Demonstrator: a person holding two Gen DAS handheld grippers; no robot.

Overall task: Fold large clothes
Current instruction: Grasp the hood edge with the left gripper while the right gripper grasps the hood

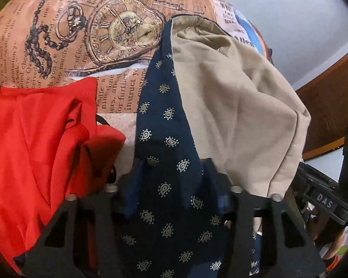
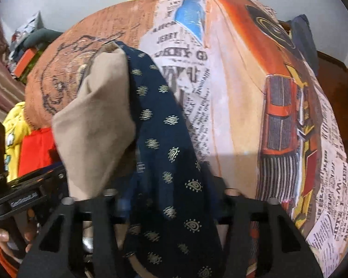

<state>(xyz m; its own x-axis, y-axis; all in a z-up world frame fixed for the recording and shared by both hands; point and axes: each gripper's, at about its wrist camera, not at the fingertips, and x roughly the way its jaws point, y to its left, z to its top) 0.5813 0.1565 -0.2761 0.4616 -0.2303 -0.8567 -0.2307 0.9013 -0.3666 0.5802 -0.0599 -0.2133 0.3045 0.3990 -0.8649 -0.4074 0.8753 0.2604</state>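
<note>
Gripping the navy cloth garment with small gold paisley print and beige lining, the left gripper has its jaws closed on the fabric; the right gripper pinches the same garment. It hangs over the bed sheet w/ newspaper and pocket-watch print; a crumpled red cloth lies just beside, at the left.

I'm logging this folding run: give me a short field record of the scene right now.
surface: printed sheet with clock and newsprint pattern
garment held: navy paisley cloth with beige lining
left gripper: shut on the navy cloth
right gripper: shut on the same cloth
nearby: red garment lying crumpled beside it
fold state: bunched, not yet folded flat
</note>
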